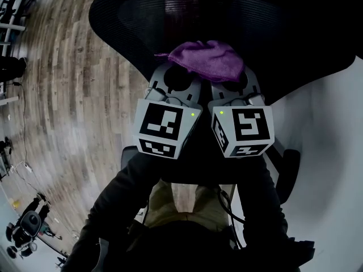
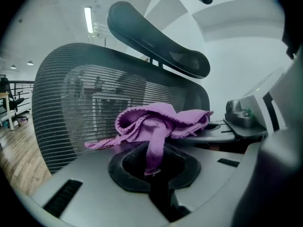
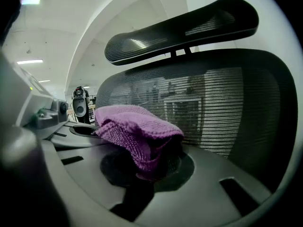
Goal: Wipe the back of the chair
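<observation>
Holding one purple cloth point(image 1: 207, 60), soft, light, limp. My left claw point(image 2: 153, 167) and right claw point(image 3: 150, 170) both clamp its bunched folds, the surest hold, near the mesh chair back point(image 2: 71, 108), seemingly not touching.

Left gripper point(image 1: 177, 77) and right gripper point(image 1: 233, 79) side by side; cloth point(image 1: 207, 60) across both; chair back point(image 1: 139, 16) just beyond; headrest point(image 2: 158, 39) above.
</observation>
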The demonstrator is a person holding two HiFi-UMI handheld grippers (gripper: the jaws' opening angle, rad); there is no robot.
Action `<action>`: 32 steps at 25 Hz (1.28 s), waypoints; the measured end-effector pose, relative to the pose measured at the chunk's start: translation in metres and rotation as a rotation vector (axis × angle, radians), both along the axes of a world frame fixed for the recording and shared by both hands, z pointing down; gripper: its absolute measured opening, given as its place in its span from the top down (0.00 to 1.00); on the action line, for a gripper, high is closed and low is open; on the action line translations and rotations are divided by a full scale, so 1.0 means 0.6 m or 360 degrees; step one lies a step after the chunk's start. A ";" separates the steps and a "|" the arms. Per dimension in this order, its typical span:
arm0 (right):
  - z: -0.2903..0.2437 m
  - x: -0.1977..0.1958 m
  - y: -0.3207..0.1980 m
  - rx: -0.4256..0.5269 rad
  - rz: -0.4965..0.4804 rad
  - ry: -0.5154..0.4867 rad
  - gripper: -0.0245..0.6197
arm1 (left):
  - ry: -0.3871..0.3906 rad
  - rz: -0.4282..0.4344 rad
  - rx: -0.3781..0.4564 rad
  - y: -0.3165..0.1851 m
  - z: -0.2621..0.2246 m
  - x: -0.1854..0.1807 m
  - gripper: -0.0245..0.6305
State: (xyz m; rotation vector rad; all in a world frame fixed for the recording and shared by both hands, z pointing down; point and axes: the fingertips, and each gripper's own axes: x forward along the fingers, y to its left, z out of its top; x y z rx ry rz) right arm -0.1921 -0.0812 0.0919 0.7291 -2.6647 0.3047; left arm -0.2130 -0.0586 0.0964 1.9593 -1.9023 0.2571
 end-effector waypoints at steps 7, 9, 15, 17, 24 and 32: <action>0.004 0.050 -0.029 -0.0002 0.0058 -0.0001 0.89 | -0.0001 0.0058 0.0003 -0.030 0.003 0.048 0.89; 0.014 0.074 -0.036 -0.0003 0.0074 -0.0007 0.89 | -0.0009 0.0075 0.0002 -0.038 0.013 0.072 0.89; -0.001 0.155 -0.056 0.0011 0.0126 -0.0027 0.89 | -0.0033 0.0125 0.0017 -0.058 -0.003 0.152 0.89; -0.012 0.183 -0.062 0.0018 0.0141 -0.0035 0.89 | -0.0039 0.0138 0.0024 -0.064 -0.014 0.180 0.89; 0.004 0.270 -0.083 0.0013 0.0212 -0.0047 0.89 | -0.0053 0.0211 0.0013 -0.086 0.000 0.266 0.89; -0.011 0.360 -0.104 0.0026 0.0273 -0.0073 0.89 | -0.0072 0.0274 0.0025 -0.109 -0.015 0.355 0.89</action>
